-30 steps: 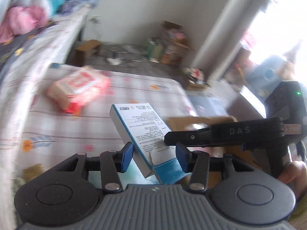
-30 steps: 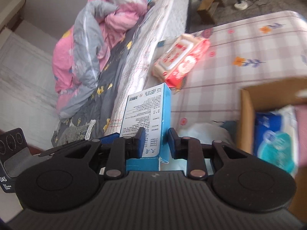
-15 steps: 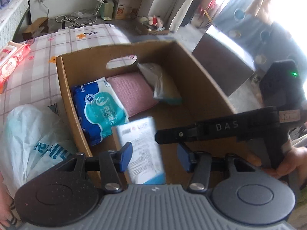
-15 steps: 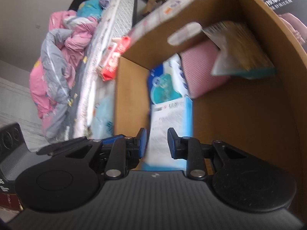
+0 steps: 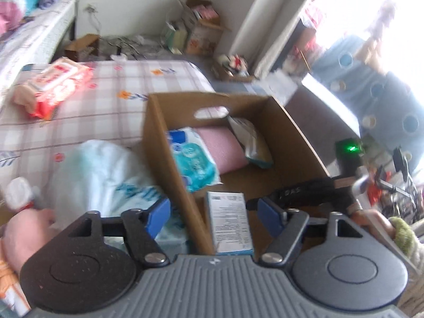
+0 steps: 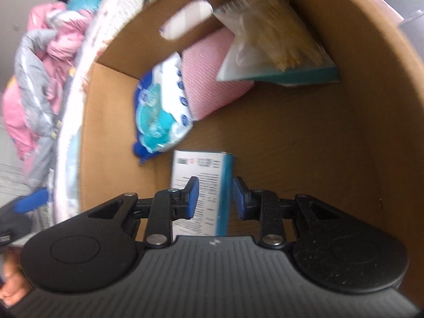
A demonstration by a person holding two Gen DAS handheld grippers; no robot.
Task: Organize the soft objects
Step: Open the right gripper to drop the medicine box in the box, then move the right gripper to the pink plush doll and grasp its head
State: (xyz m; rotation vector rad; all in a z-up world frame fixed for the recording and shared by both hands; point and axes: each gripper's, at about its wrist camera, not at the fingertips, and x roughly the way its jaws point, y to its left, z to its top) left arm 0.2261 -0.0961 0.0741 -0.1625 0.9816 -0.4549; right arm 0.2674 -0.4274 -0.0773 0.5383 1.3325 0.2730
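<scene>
A white and blue box [image 5: 230, 222] lies on the floor of the cardboard box [image 5: 296, 143], also in the right wrist view [image 6: 204, 185]. My left gripper [image 5: 214, 213] is open, straddling the carton's near left wall above the box. My right gripper [image 6: 213, 197] is open inside the cardboard box [image 6: 344, 122], its pads either side of the white and blue box with gaps. A blue tissue pack [image 5: 193, 159], a pink pack [image 5: 225, 145] and a clear bag [image 5: 250, 140] lie at the far end.
A white plastic bag [image 5: 100, 175] lies left of the carton on the checked mattress [image 5: 111, 106]. A red wipes pack [image 5: 53, 84] lies farther left. Pink bedding [image 6: 37, 79] is piled on the bed. The right gripper's body [image 5: 318, 190] reaches over the carton's right wall.
Both grippers carried the white and blue box from above the mattress into the carton. Both have opened and the box now rests on the carton floor.
</scene>
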